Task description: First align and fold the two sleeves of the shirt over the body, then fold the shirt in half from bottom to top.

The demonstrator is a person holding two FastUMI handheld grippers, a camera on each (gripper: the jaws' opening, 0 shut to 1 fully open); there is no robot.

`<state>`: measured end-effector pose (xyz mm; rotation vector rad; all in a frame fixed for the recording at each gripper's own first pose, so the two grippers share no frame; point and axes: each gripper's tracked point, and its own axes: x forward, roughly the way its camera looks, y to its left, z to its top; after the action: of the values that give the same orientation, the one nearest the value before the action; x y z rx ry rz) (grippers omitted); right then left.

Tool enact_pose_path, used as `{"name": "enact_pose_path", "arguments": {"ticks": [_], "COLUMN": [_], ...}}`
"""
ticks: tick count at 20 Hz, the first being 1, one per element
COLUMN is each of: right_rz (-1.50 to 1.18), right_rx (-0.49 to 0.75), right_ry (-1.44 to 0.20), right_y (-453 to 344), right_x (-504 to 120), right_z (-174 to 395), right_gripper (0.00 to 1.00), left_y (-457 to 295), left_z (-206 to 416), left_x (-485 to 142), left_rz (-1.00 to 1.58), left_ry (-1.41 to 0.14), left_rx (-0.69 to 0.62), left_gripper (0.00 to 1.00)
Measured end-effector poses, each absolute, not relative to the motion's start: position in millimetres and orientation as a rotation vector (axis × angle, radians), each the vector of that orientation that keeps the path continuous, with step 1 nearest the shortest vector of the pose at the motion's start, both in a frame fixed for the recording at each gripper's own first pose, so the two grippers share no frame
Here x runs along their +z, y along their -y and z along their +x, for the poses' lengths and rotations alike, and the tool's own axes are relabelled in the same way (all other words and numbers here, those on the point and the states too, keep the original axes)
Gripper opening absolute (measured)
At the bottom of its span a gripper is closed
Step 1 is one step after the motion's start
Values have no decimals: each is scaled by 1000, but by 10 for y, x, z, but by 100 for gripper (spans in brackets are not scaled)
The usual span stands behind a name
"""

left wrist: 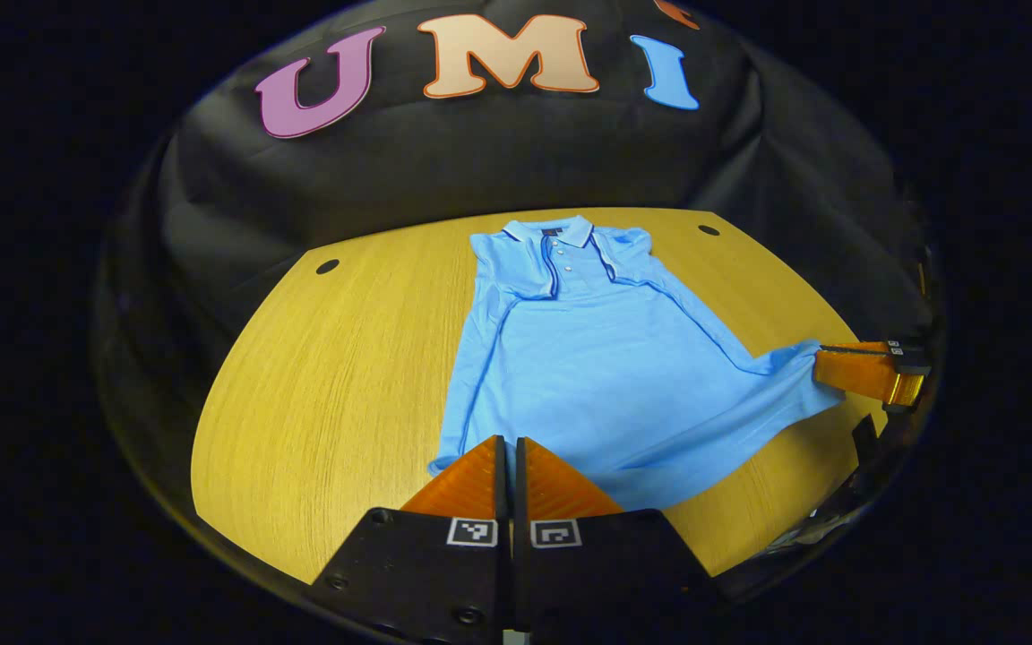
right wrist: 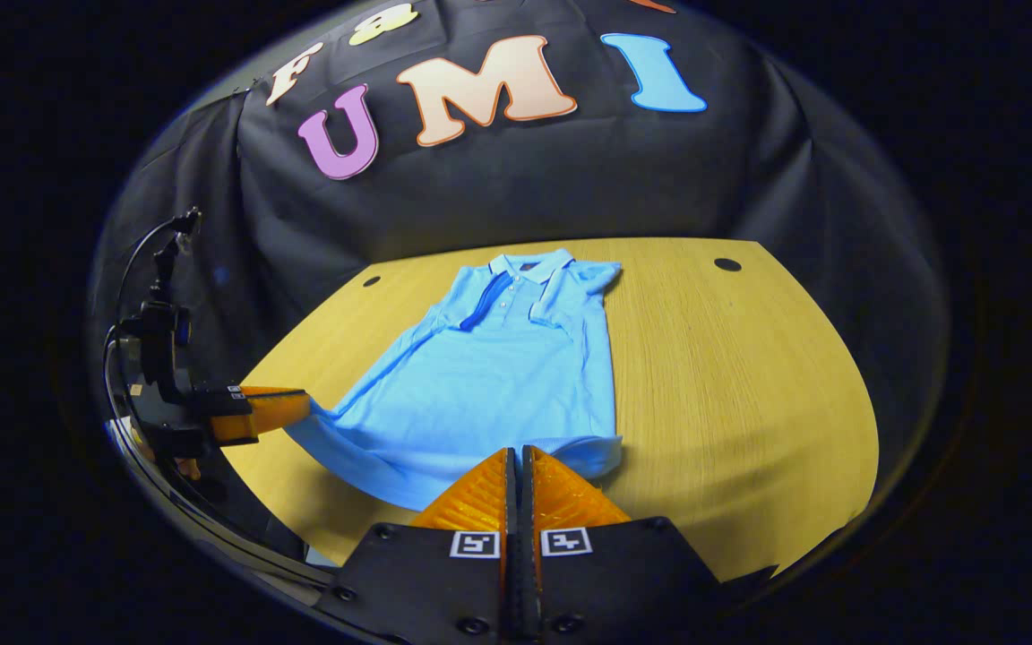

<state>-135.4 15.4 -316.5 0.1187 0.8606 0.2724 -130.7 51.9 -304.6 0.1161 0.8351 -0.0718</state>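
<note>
Shirt [left wrist: 606, 376] lies flat on the worktop [left wrist: 328, 385], collar [left wrist: 552, 233] at the upper middle of the left gripper view, hem toward the bottom of the frame, long axis running away from us. Both sleeves look already folded over the body, so we judge the bottom-to-top fold is next. Left gripper [left wrist: 509, 466] has its jaws clenched at the hem's lower-left corner; right gripper [right wrist: 516, 475] has its jaws clenched at the hem corner at lower middle of its own view. Fabric seems pinched in each, though we can't confirm cloth between the fingers. The move hinges on this: collar lies straight ahead of both jaws, hem corners well apart.
</note>
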Motion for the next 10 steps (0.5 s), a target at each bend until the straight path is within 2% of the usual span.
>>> {"name": "enact_pose_path", "arguments": {"ticks": [1, 10], "right_rz": [121, 135], "right_rx": [266, 197], "right_ry": [-844, -737], "right_y": [-170, -151], "right_x": [-3132, -3047], "right_z": [-1236, -169], "right_gripper": [0, 2], "left_y": [-542, -734], "left_z": [-1204, -149], "left_x": [-3002, -2674], "left_rz": [99, 57], "left_ry": [-825, -721], "left_rx": [-65, -52], "left_gripper": [0, 0]}}
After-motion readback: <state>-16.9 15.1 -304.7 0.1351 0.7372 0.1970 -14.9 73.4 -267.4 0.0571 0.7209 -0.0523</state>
